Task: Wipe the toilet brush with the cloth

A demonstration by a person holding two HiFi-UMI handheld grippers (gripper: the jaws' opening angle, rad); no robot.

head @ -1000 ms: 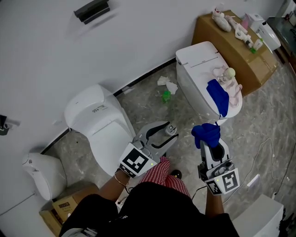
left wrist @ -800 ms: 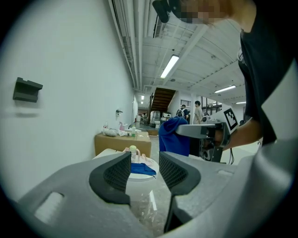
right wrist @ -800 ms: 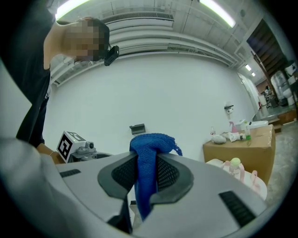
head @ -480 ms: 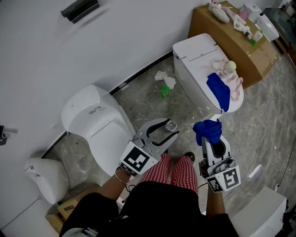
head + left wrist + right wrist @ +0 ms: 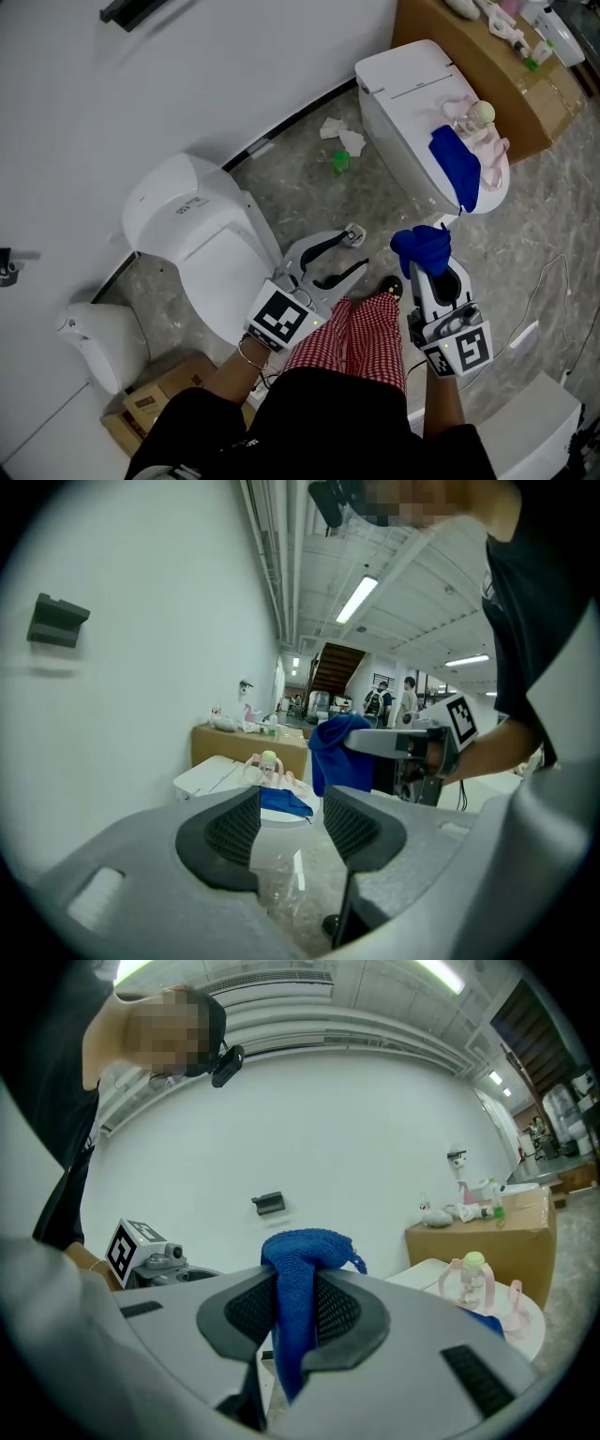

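My right gripper (image 5: pixel 427 267) is shut on a bunched blue cloth (image 5: pixel 421 246), which sticks up between its pads (image 5: pixel 292 1269) and hangs below them. My left gripper (image 5: pixel 352 251) is open with nothing between its pads (image 5: pixel 230 832), and its jaws have just been opening. It stands left of the right gripper, above the floor. A pink item with a pale green knob (image 5: pixel 478 116), perhaps the brush, lies on the right toilet's lid (image 5: pixel 403 70) beside a second blue cloth (image 5: pixel 457 164). Both grippers are well short of that toilet.
A second white toilet (image 5: pixel 192 239) stands left of my left gripper, with a small white fixture (image 5: pixel 94 342) and a cardboard box (image 5: pixel 150 403) beyond it. A brown carton (image 5: pixel 487 56) with bottles sits far right. Crumpled paper (image 5: pixel 341 139) and a green scrap (image 5: pixel 339 161) lie by the wall.
Both grippers have sunk a little and the head view has shifted. The left gripper's jaws stand wider apart. The blue cloth stays clamped in the right gripper.
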